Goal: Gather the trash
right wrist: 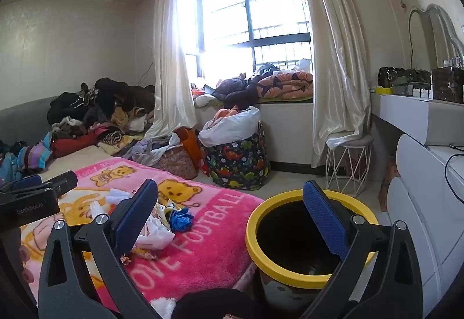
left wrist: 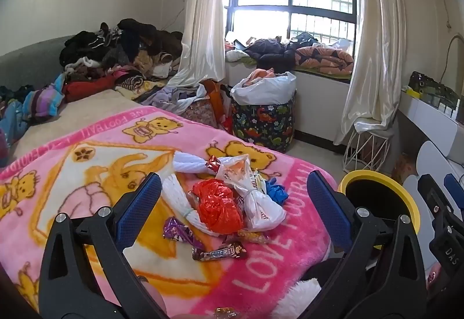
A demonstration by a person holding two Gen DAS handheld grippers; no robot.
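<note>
A heap of trash lies on the pink bear blanket (left wrist: 87,174): a red plastic bag (left wrist: 219,207), white plastic bags (left wrist: 255,203), a crumpled blue glove (left wrist: 277,191), a purple wrapper (left wrist: 178,230) and a brown snack bar wrapper (left wrist: 220,252). My left gripper (left wrist: 235,203) is open and empty, hovering above the heap. A yellow-rimmed bin (right wrist: 307,234) stands on the floor beside the bed; it also shows in the left wrist view (left wrist: 382,197). My right gripper (right wrist: 232,214) is open and empty, between the bed edge and the bin. The blue glove (right wrist: 181,220) shows there too.
Clothes are piled (left wrist: 116,57) at the far side of the bed. A dinosaur-print basket (right wrist: 237,162) with a white bag stands by the window. A wire stool (right wrist: 348,165) and a white dresser (right wrist: 420,203) are on the right.
</note>
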